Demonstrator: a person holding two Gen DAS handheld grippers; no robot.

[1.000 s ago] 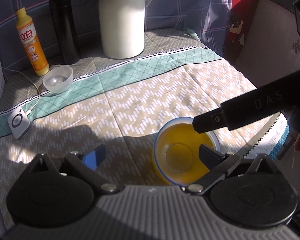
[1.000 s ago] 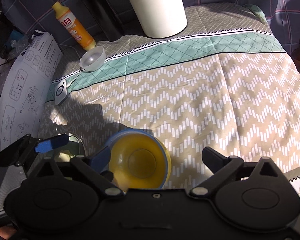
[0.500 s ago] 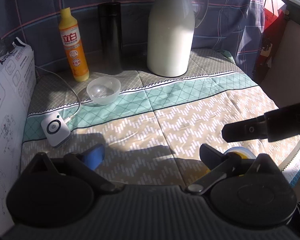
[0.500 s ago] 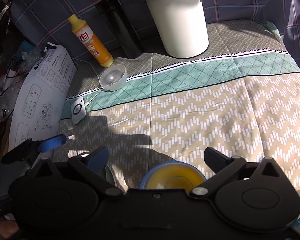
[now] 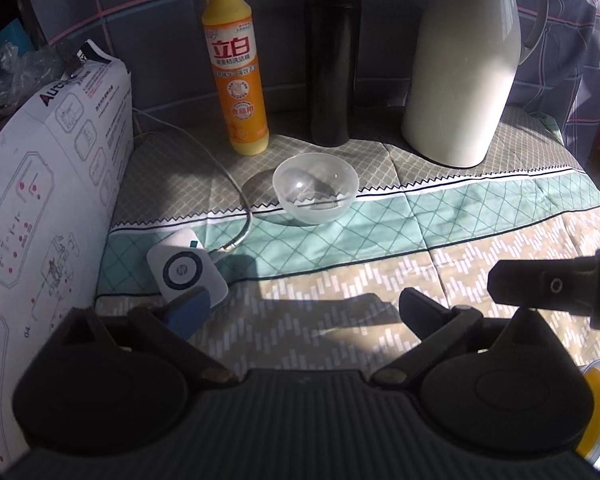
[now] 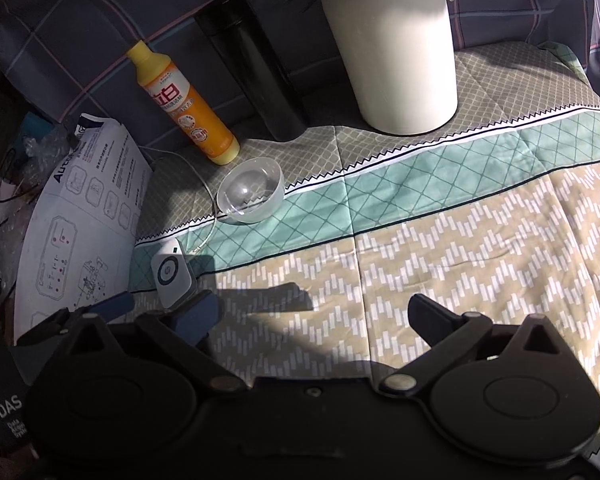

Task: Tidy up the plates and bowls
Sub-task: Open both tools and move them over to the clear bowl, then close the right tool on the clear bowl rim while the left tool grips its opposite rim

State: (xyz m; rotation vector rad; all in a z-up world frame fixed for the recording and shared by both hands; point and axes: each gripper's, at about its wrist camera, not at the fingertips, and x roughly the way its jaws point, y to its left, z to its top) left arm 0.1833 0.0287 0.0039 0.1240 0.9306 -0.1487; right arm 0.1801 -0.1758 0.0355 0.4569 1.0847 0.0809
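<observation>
- Broadly, a patterned tablecloth (image 6: 480, 240) in tan zigzag, teal lattice and grey bands covers the surface, with a dark plaid fabric (image 5: 148, 32) hanging behind it.
- At the left edge stands a white printed box (image 5: 48, 184) with line diagrams.
- A tall cream thermos jug (image 5: 464, 60) stands upright at the back right.
- Left of it is a black flask (image 5: 332, 56), then an orange detergent bottle (image 5: 238, 68), both upright.
- Both tongs are released: the left gripper (image 5: 300, 308) and the right gripper (image 6: 312, 312) have their jaws spread wide, holding nothing, above the tan part of the cloth.
- A clear bowl (image 5: 315, 187) sits empty on the grey-teal border, just in front of the bottle and flask.
- A yellow bowl (image 5: 598, 408) with a blue rim peeks out at the left view's lower right corner, well apart from the clear one.
- A small white device (image 5: 186, 270) with a cable (image 5: 236, 200) lies near the box.
</observation>
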